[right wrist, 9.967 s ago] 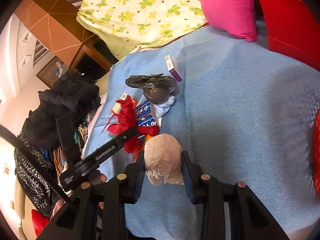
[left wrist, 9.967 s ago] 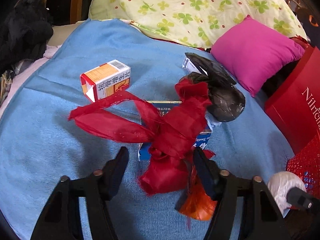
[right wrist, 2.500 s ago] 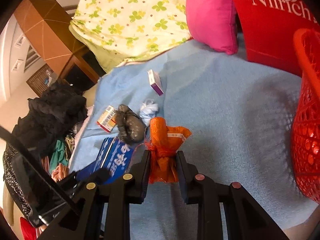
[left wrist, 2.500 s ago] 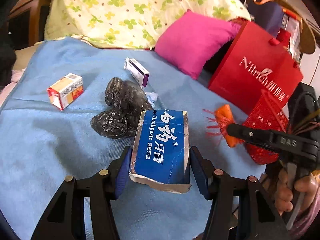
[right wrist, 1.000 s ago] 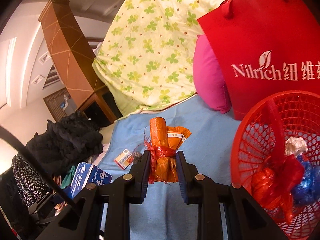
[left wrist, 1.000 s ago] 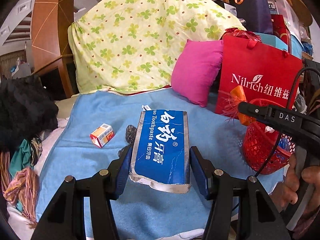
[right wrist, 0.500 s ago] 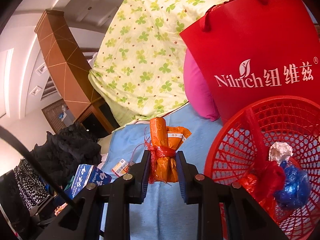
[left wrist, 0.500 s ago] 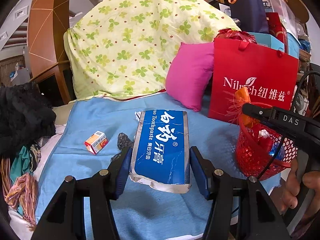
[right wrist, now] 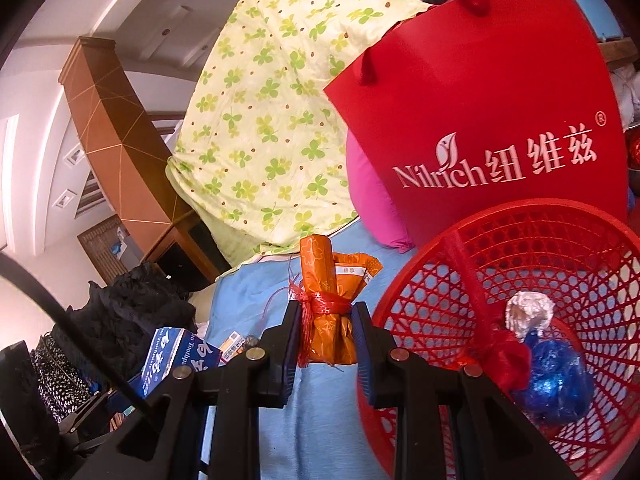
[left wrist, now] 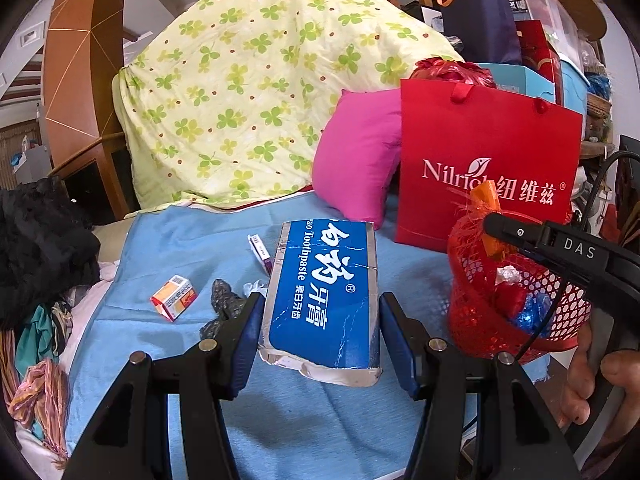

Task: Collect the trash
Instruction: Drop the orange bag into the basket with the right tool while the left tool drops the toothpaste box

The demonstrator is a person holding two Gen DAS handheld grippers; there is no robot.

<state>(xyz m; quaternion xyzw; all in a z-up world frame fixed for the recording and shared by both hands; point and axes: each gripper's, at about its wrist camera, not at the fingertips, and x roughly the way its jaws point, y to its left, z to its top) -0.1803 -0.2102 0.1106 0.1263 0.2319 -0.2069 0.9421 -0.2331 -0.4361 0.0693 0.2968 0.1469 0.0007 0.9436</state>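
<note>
Over the last seconds both loads have been lifted off the blue blanket and carried toward the red basket, now at 3 o'clock of the right gripper, which is clamped on the orange wrapper bundle, so a drop seems next. The left gripper is closed on the blue toothpaste box; a small orange carton and a black bag remain at its 10 o'clock, before a clover-print quilt and red paper bag.

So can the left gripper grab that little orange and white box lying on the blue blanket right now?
Probably not yet. The left gripper is already shut on the blue toothpaste box, so its jaws are full. The little orange and white box lies in the open on the blue blanket, unblocked.
</note>
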